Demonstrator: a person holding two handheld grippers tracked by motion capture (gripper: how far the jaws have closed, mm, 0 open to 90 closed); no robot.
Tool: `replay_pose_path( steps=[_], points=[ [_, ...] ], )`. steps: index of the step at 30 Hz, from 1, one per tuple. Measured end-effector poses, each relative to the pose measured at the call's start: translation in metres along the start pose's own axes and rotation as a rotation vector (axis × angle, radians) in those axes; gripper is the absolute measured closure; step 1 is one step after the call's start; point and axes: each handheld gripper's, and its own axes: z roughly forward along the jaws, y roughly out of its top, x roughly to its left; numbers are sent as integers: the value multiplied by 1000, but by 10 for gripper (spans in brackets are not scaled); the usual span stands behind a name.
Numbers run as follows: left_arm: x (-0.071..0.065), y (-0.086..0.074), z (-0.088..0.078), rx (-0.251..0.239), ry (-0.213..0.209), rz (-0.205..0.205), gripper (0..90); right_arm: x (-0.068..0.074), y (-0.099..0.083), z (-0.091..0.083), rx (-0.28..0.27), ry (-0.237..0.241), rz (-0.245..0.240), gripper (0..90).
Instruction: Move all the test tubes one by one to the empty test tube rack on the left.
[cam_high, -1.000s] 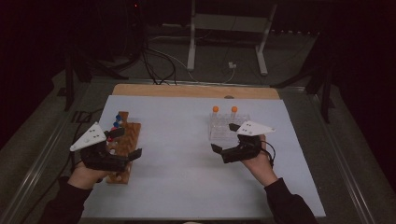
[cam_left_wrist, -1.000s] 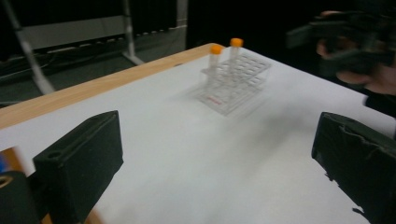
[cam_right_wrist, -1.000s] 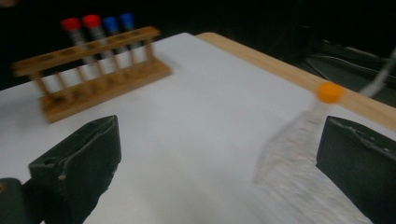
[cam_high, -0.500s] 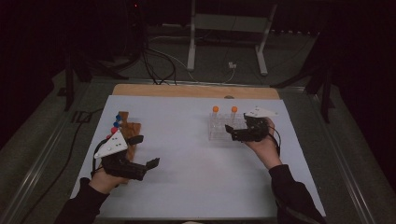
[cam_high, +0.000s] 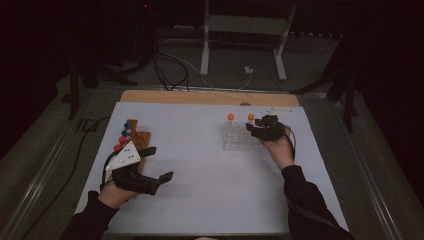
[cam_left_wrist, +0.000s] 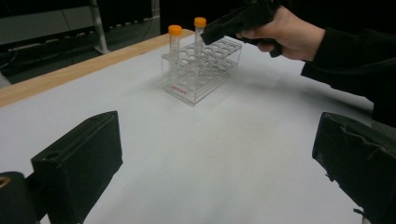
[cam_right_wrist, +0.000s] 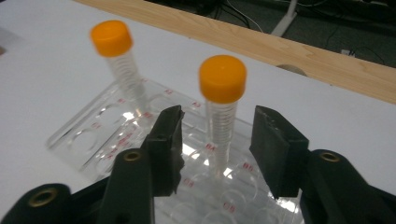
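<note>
Starting at the left, the left gripper (cam_high: 150, 170) rested low over the white table (cam_high: 200, 200) with its jaws wide and nothing between them; just behind it, on its far side, stood a wooden block (cam_high: 141, 140) bearing tubes with red and blue caps (cam_high: 121, 140). Well ahead of those open jaws, across the table, stood the clear tube rack (cam_left_wrist: 201, 70). At the right, the right gripper (cam_right_wrist: 217, 140) was poised at the rack's far corner, its jaws having just been closing to a narrow gap around the nearer orange-capped tube (cam_right_wrist: 222, 107), which stood upright in its well directly between the pads (cam_right_wrist: 170, 140). Small gaps appeared on both sides of the tube, so no grip seemed established yet. A second orange-capped tube (cam_right_wrist: 116, 60) stood beyond the left pad, in a well farther along the same row. Judged from this arrangement, the chief risk was an off-centre closure: if one pad met the tube first, the tube could tilt in its well or drag the light rack across the table. A pinch set too low on the smooth wall might also let the tube slip upon lifting.
</note>
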Motion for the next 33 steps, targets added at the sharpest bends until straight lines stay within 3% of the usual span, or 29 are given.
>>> replay_pose_path(
  steps=[6,11,14,27,33],
  points=[
    [1,-1,0,1,2,-3,25,-1,-1,10,17,-15,-1,631],
    [2,-1,1,3,-3,-9,25,1,-1,9,7,-27,-20,741],
    [2,-2,1,5,-1,-11,25,2,1,7,0,-25,-21,749],
    [3,-2,1,3,-10,-19,25,8,23,-29,-92,-41,-65,750],
    [1,-1,2,5,-21,-17,25,15,27,-47,-129,-21,-85,750]
  ],
)
